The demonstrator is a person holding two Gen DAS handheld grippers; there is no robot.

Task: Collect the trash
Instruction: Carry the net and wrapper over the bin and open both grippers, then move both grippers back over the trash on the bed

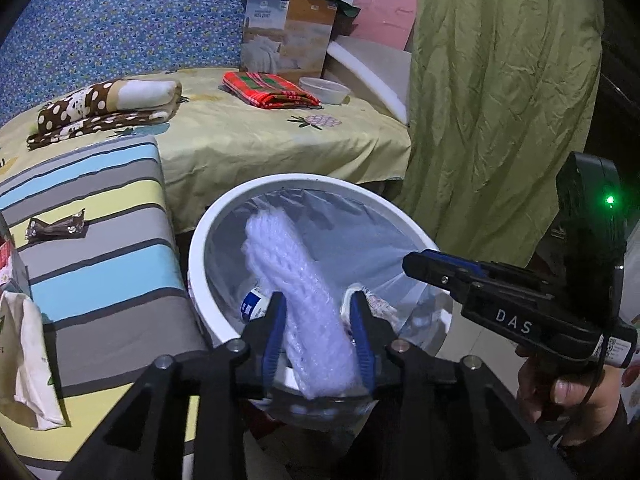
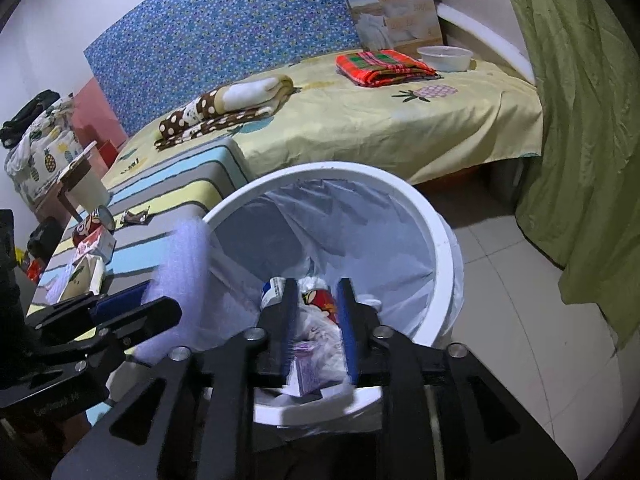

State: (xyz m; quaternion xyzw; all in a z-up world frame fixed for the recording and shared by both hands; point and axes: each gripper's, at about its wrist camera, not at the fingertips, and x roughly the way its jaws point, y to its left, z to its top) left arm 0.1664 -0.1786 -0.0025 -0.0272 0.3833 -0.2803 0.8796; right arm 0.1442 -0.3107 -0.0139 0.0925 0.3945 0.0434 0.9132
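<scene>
A white round trash bin (image 1: pixel 198 248) (image 2: pixel 442 240) with a pale plastic liner stands on the floor right under both grippers. My left gripper (image 1: pixel 318 298) (image 2: pixel 162 304) hangs over its near rim with its jaws apart. A white foam net sleeve (image 1: pixel 296 272) (image 2: pixel 180 248) lies blurred between the pads and slants down into the bin. My right gripper (image 2: pixel 316 286) (image 1: pixel 414 260) is open over the bin too. A small purple-and-white box (image 2: pixel 308 376) and crumpled white paper (image 2: pixel 320 328) show blurred between its fingers. Wrappers and a red packet (image 2: pixel 320 300) lie inside.
A striped padded bench (image 1: pixel 100 240) stands left of the bin with a dark wrapper (image 1: pixel 56 228), a can (image 2: pixel 94 222) and paper packs (image 2: pixel 96 246) on it. Behind is a bed with a yellow sheet (image 1: pixel 260 140) and folded blankets. A green curtain (image 1: pixel 500 100) hangs at the right, over tiled floor (image 2: pixel 520 320).
</scene>
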